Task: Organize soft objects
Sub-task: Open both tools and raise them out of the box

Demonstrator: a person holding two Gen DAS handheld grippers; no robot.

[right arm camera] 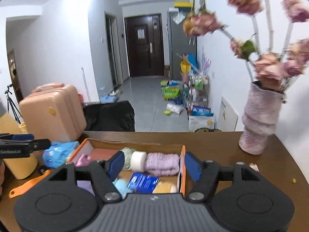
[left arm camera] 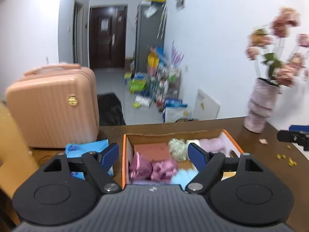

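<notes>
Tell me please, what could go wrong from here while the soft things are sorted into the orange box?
1. The vase with dried flowers stands near the box; a wide swing of the right gripper could perhaps tip it.
2. The box already looks crowded: purple towel roll, white roll, blue packet. Pushing more in may squeeze something out.
3. Both grippers are open and empty over the same box, so the left gripper and the right could collide.

Orange-edged brown cardboard box; lilac ribbed knit roll, white foam roll, shiny pink fabric bundle, blue printed packet. Peach ribbed hard-shell suitcase. Mottled pink ridged vase.
</notes>
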